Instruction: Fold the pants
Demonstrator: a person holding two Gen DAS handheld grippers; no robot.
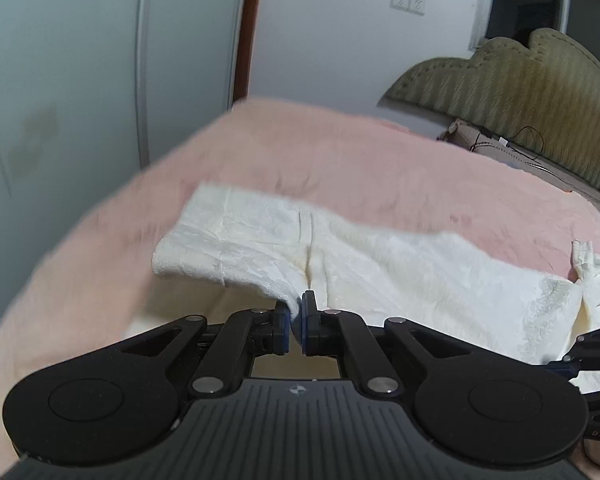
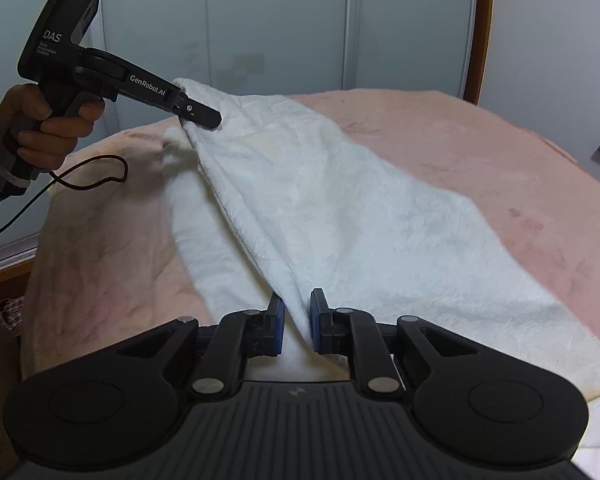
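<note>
Right gripper: nearest to us in the right wrist view; we have its blue pads nearly closed on a raised ridge of the white pants, so the cloth is pinched between them.
Left gripper: nearest in the left wrist view; the jaws are almost fully closed, with a thin fold of the pants' edge caught between the pads.
Left gripper from the other side: it appears at 10 o'clock in the right wrist view, and a hand holds its handle; its tip bites the far corner of the cloth.
Place of the pants: they lie on the pink blanket, with one edge lifted between our two grips; in the left wrist view the rest spreads from 9 o'clock toward 3 o'clock.
Step in hand (our judgement): we carry the lifted edge across to make one fold.
How to do it well: we keep both grips at equal height, keep the edge lightly tight, and lay it on the opposite edge before we open.
Risk: a thin pinch may slip if we pull too hard.
Materials: the pants are soft, crinkled and cream-white, with a center seam; the blanket looks fuzzy; the headboard at 2 o'clock is quilted olive fabric with a scalloped top.
</note>
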